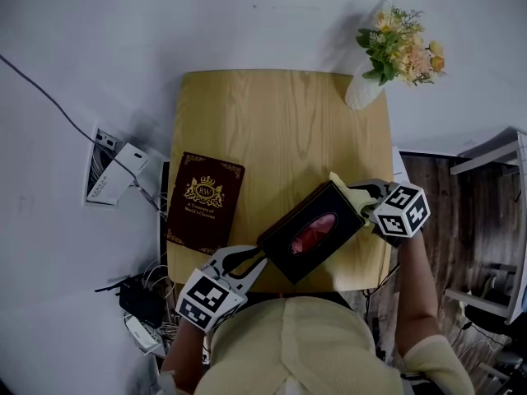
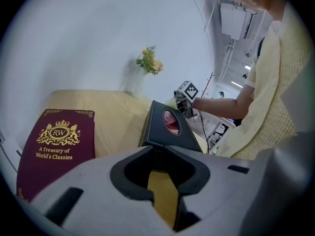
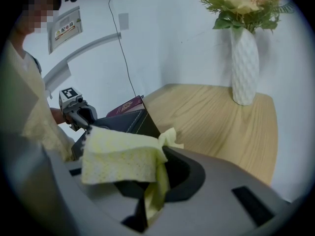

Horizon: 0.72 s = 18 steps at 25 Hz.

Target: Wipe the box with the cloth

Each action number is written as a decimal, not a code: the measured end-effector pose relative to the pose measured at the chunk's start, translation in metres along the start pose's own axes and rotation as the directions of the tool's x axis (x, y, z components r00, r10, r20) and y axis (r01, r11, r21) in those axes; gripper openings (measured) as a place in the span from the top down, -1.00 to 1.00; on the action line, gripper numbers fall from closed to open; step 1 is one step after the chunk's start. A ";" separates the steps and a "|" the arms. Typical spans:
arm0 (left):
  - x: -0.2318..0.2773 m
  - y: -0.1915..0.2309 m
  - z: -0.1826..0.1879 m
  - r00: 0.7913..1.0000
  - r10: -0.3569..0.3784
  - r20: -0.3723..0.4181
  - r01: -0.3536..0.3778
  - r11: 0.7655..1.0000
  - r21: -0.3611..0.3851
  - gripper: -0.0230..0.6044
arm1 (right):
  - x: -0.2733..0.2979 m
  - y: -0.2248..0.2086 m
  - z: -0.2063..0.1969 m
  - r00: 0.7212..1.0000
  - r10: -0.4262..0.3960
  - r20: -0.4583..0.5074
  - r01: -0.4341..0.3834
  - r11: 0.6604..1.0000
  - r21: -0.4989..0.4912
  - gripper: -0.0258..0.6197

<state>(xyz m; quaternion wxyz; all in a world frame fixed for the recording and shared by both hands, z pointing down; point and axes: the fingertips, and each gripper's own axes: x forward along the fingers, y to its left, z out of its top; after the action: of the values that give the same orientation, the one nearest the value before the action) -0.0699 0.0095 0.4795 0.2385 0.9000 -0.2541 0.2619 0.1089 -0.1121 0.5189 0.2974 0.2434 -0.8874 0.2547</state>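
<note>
I am clamping the left tool [image 1: 247, 263] on the near end of the box [image 1: 311, 233], steadying it at the counter's [image 1: 280, 122] front edge, while the right tool [image 1: 368, 197] is gripping the cloth [image 3: 120, 156] at its far end, ready for wiping.

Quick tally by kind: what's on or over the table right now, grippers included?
black box: 1
yellow cloth: 1
maroon book: 1
vase of flowers: 1
grippers: 2 (left gripper, right gripper)
Total: 6
</note>
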 end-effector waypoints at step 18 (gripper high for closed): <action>0.004 -0.012 -0.009 0.996 -0.088 -0.034 0.090 0.994 0.057 0.67 | -0.028 0.010 -0.036 0.996 -0.090 -0.022 0.091 0.994 0.062 0.80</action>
<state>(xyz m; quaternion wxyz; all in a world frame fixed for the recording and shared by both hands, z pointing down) -0.0634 0.0222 0.4851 0.2275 0.9128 -0.2024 0.2722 0.1375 -0.0753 0.5228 0.3094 0.2900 -0.8641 0.2713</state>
